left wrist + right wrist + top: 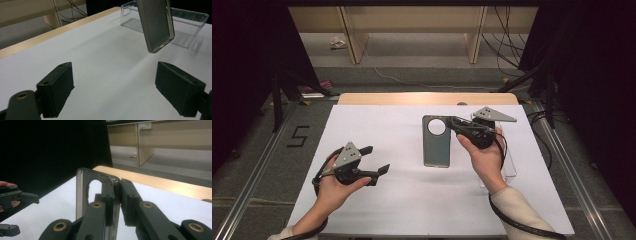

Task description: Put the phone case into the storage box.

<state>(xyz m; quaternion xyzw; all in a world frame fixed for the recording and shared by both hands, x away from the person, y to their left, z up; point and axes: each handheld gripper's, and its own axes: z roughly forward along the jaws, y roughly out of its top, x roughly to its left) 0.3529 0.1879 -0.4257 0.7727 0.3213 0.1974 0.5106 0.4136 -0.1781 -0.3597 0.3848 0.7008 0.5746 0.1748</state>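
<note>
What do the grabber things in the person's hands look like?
Each is black, with two chunky flat-faced jaws and brass-coloured rivets at the joints. The left gripper and right gripper each carry a grey three-cornered plate and trail a black cable. The person's sleeves are cream.

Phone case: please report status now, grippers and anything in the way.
Right gripper shut on phone case, held above the table. Left gripper open, empty. Clear case lies behind, apart. Nothing in the way.

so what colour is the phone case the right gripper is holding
Grey, with a translucent look; the phone case shows best in the left gripper view.
</note>
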